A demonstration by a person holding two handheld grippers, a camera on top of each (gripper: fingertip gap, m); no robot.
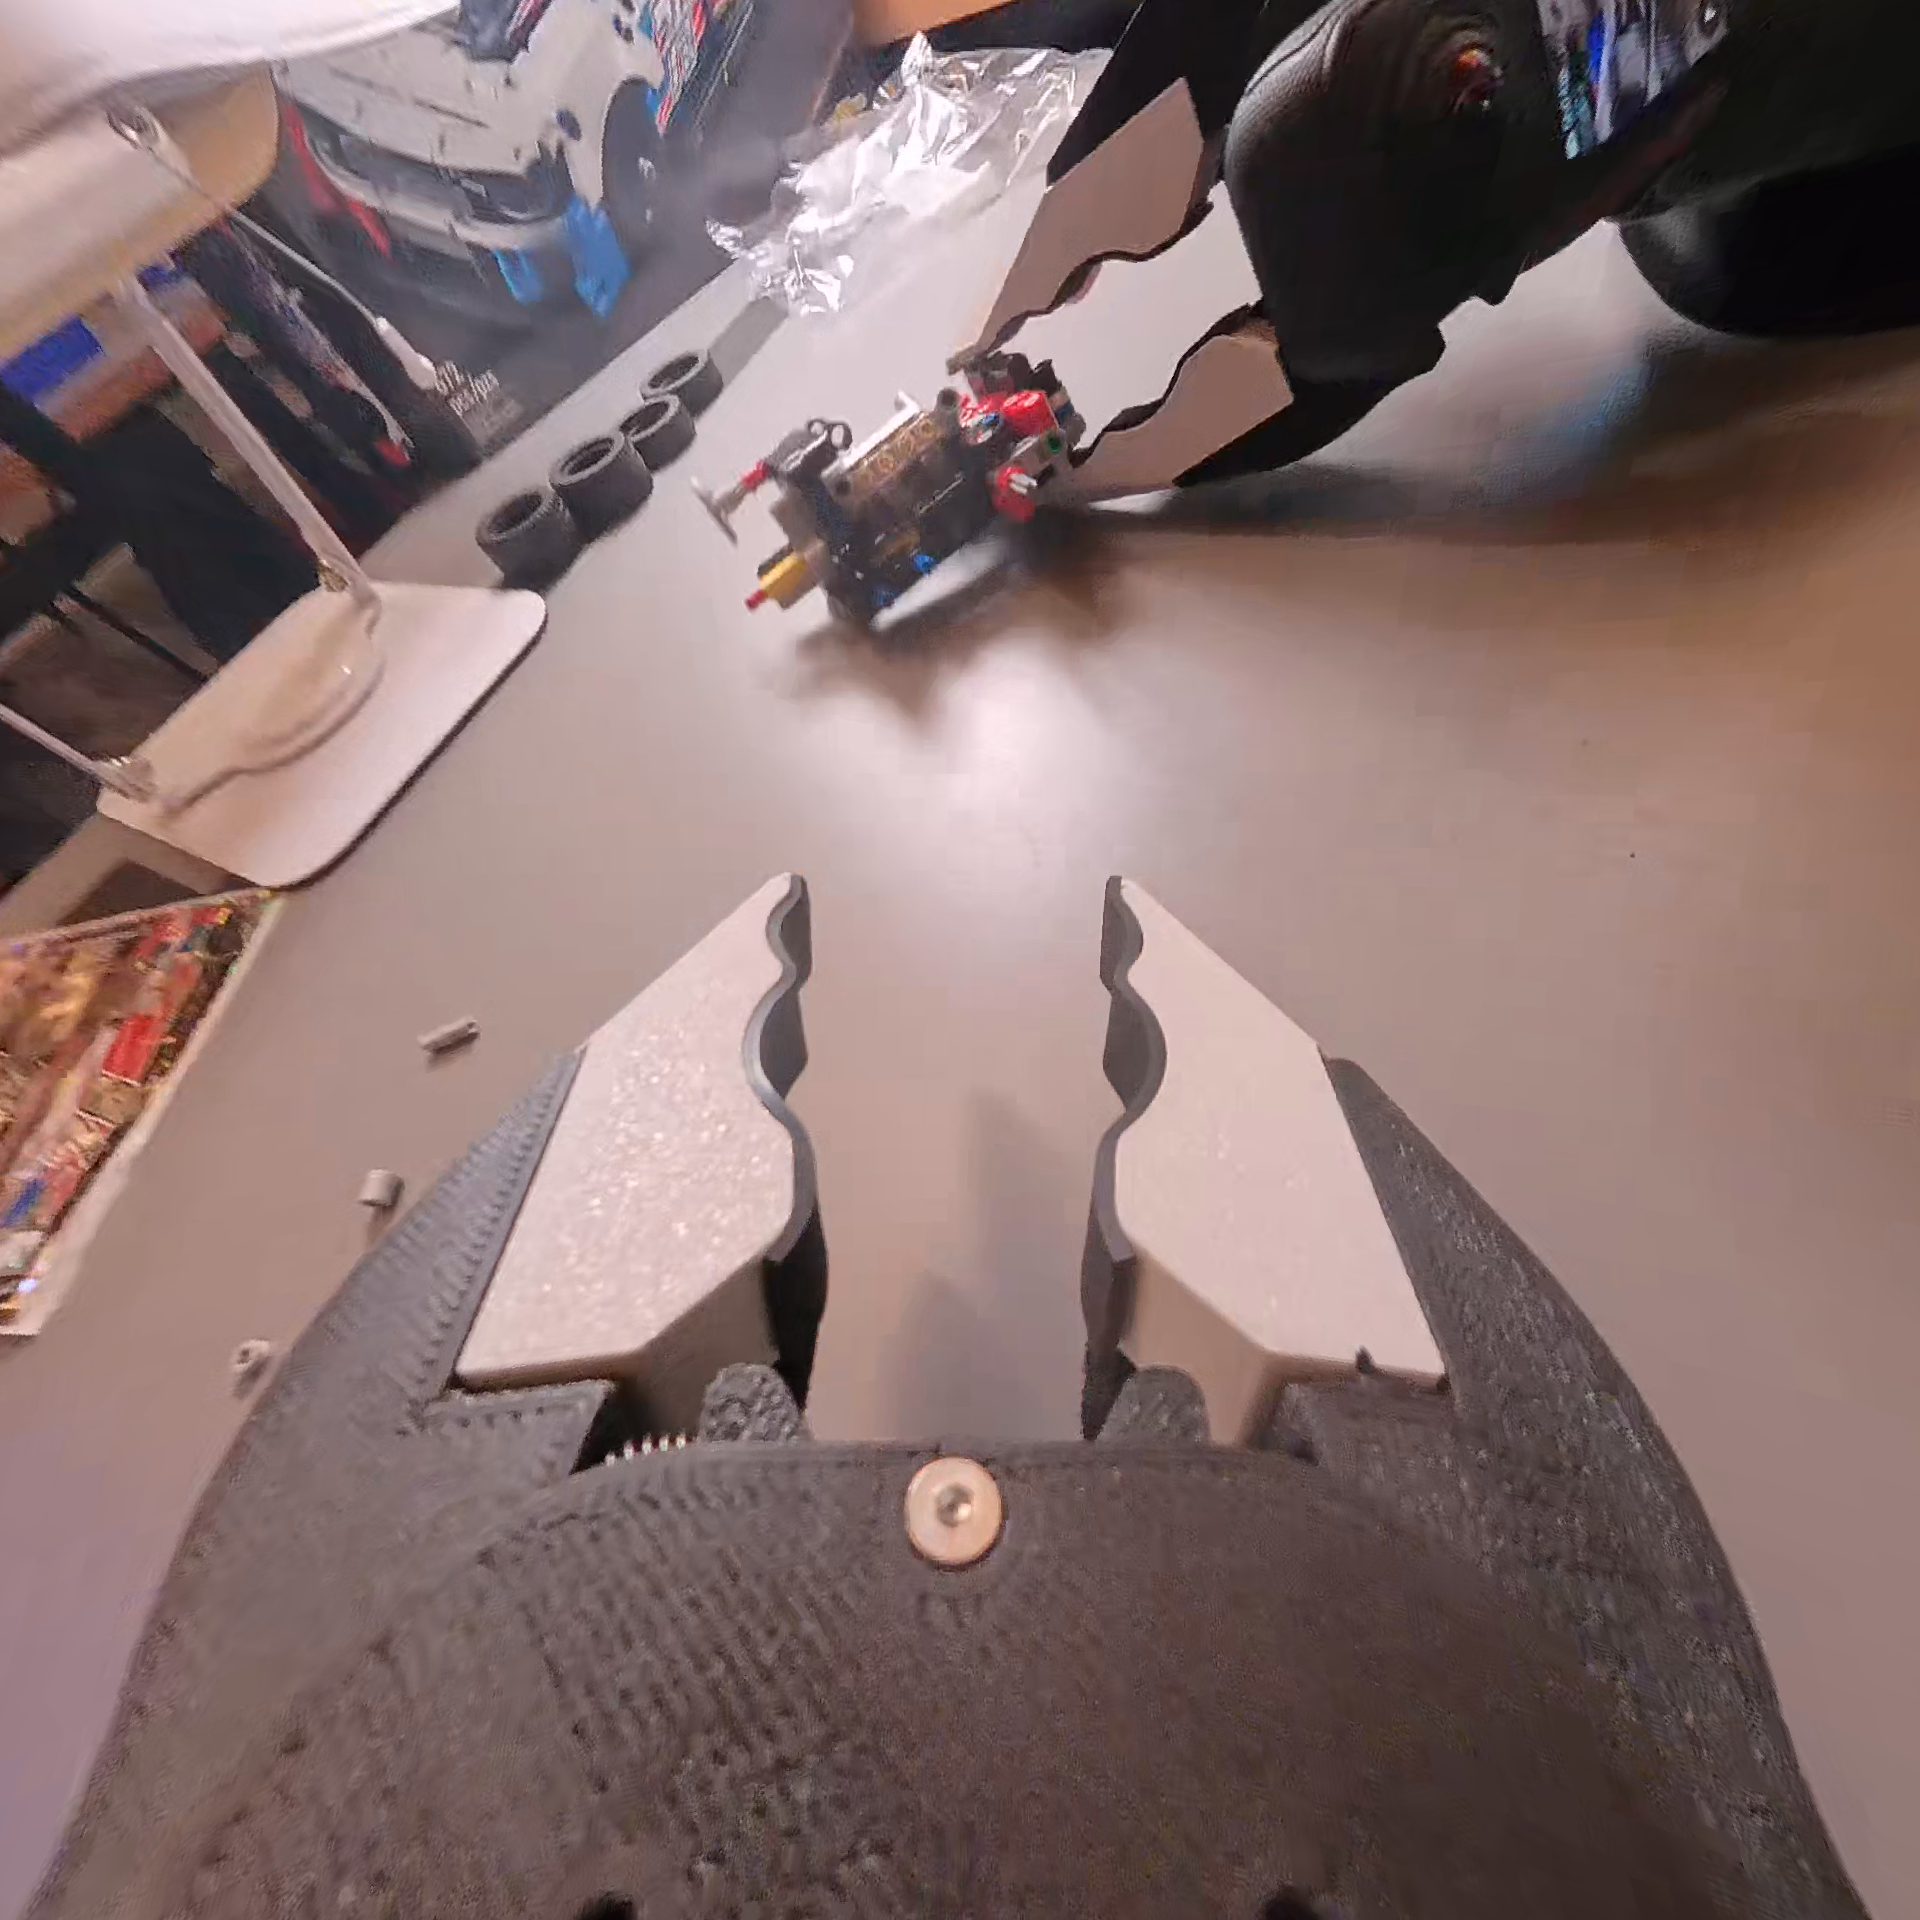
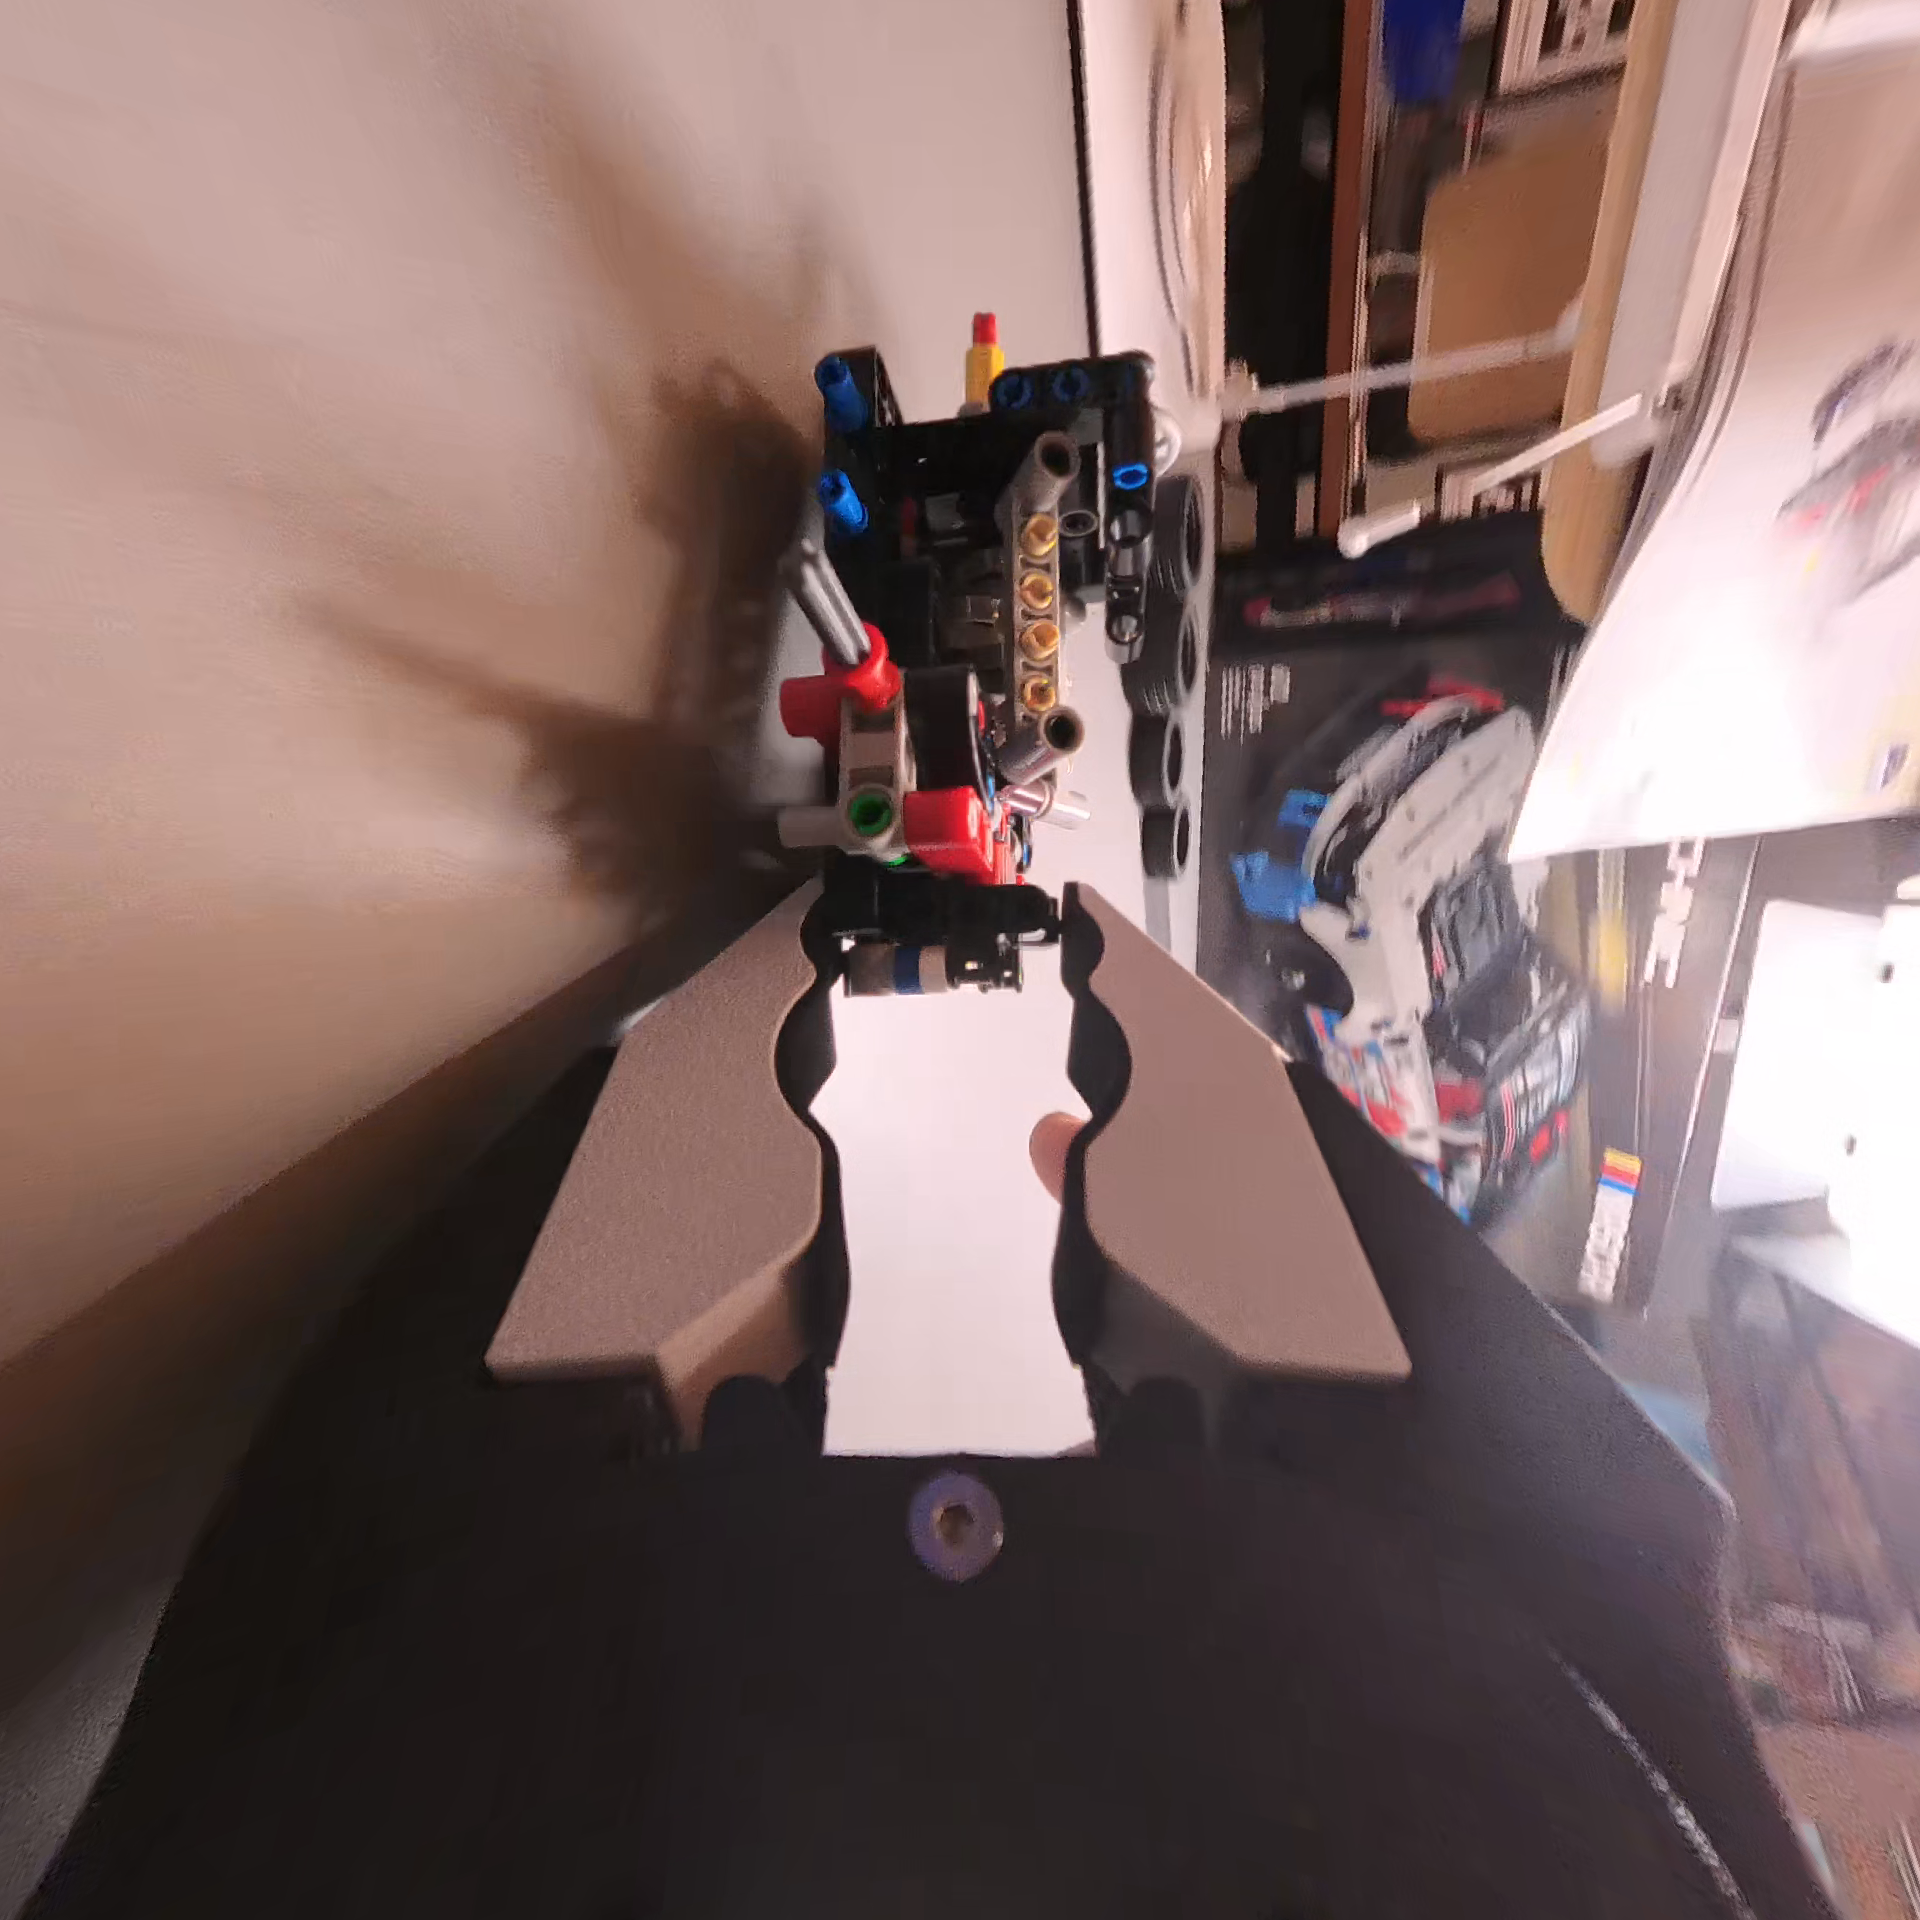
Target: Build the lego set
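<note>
Since my right gripper [image 2: 940, 925] pinches the black end of the lego chassis [image 2: 966, 644] between its fingertips on the table [image 1: 1247, 831], I judge it light, rigid, pin-jointed and fragile; hold the frame, not the axles; my left gripper [image 1: 954, 904] hangs half-open, empty.

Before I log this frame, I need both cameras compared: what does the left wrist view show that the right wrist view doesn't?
Only the left wrist view shows the open, empty left tongs, small loose grey pieces on the table, crumpled clear plastic and the right tongs' black body from outside.

Only the right wrist view shows the model's near end close up, its black end pinched between the right tongs.

Both show the lego model, the black tyres, the set's box and the white stand.
</note>
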